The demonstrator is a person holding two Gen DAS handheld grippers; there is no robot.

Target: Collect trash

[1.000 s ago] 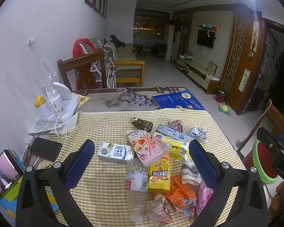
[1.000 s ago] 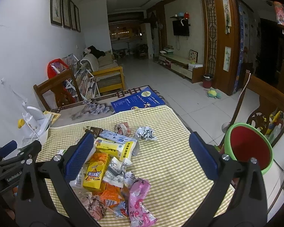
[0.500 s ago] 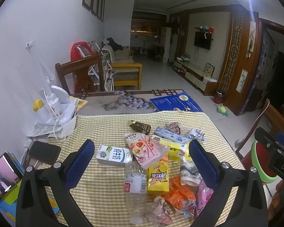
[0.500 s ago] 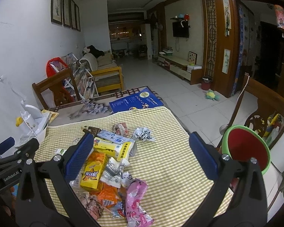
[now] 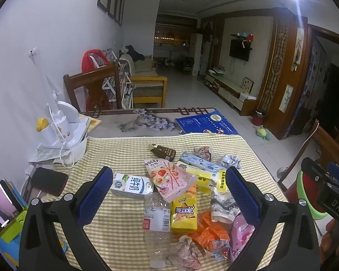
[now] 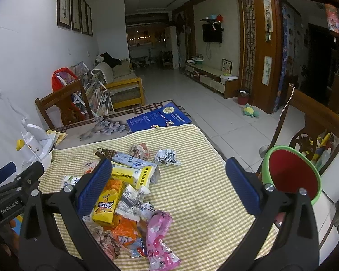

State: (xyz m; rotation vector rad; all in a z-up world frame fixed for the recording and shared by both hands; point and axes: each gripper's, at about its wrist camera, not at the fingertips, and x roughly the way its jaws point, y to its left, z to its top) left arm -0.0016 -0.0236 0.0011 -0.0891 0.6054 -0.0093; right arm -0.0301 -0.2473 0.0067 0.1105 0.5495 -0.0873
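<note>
Both grippers above the trash pile

Your left gripper (image 5: 167,194) and right gripper (image 6: 167,185) are spread wide, holding nothing, above the wrappers (image 6: 124,205) on the checked cloth (image 6: 198,194).

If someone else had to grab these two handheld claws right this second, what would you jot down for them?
Left gripper: open, holding nothing, above the pile.
Right gripper: open, holding nothing, above the checked cloth.
Trash sits heaped on the cloth: milk carton, Pocky pouch, clear plastic bottle, yellow snack box, orange wrappers, pink wrapper, crumpled foil.
Green bin with red inside waits off the table's right edge.
Done: nothing looks collected.
Left: pick every piece and drop it in the bin.
</note>
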